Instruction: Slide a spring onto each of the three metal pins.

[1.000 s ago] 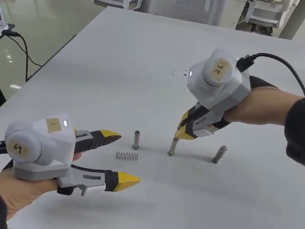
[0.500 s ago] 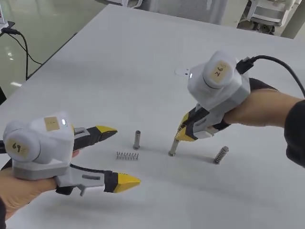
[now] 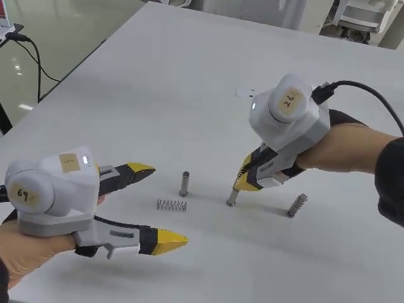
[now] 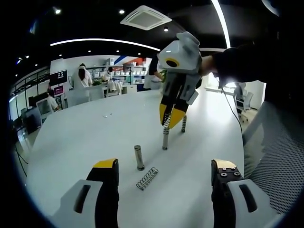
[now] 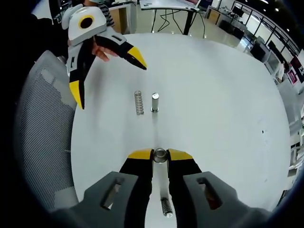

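right gripper (image 5: 160,154) squeezes a spring (image 4: 166,121) held upright right over the standing pin (image 3: 232,199); left gripper (image 3: 167,204) is wide open.

White table (image 3: 189,76), grey mesh chair (image 5: 42,137), floor cable (image 3: 38,60)

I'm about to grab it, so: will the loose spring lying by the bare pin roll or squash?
It will probably roll: the spring lies on its side on the smooth table. Its thin, open coils suggest it is light and may squash or flick away if pinched hard.
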Demonstrator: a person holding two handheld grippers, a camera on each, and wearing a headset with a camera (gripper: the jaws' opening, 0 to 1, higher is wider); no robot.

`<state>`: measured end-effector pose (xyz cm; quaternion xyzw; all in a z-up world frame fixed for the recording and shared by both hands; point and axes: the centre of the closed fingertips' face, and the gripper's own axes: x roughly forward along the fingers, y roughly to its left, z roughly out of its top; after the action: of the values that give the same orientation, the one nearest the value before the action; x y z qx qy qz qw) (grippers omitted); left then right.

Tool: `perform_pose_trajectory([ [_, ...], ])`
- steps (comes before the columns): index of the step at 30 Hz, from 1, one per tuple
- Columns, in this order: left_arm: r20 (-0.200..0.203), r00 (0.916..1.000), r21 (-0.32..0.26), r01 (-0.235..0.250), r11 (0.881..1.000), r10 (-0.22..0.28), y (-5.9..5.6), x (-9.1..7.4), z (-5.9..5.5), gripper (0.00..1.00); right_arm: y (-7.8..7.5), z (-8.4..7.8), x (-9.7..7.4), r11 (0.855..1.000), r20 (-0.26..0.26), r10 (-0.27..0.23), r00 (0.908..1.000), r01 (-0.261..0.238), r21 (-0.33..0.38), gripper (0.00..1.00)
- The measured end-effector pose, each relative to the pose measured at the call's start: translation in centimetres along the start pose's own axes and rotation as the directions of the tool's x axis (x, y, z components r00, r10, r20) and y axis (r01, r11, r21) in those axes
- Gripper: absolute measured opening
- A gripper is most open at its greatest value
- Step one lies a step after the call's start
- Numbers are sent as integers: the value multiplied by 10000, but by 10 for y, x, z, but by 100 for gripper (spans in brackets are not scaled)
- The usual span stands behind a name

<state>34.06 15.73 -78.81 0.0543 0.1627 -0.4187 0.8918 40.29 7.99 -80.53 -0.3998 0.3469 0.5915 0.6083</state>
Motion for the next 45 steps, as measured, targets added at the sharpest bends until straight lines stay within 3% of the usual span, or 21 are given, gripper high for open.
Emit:
perform_pose_trajectory([
  [12,-59,10000,110,-7,9999,8,0,1,0,79,-3,-13,18,9999,-334,108,9994,-106,43,13],
  [26,-110,9999,165,8,9999,-6,-1,1,1,79,-4,-24,35,9992,-377,210,9991,-197,350,13],
  [34,-101,9999,154,-9,9999,11,-1,0,1,78,-3,-23,36,9988,-349,233,9991,-218,428,14],
  [45,-120,9999,158,-14,9999,16,-2,-1,1,78,-7,-23,28,9981,-107,-25,9999,32,622,24],
])
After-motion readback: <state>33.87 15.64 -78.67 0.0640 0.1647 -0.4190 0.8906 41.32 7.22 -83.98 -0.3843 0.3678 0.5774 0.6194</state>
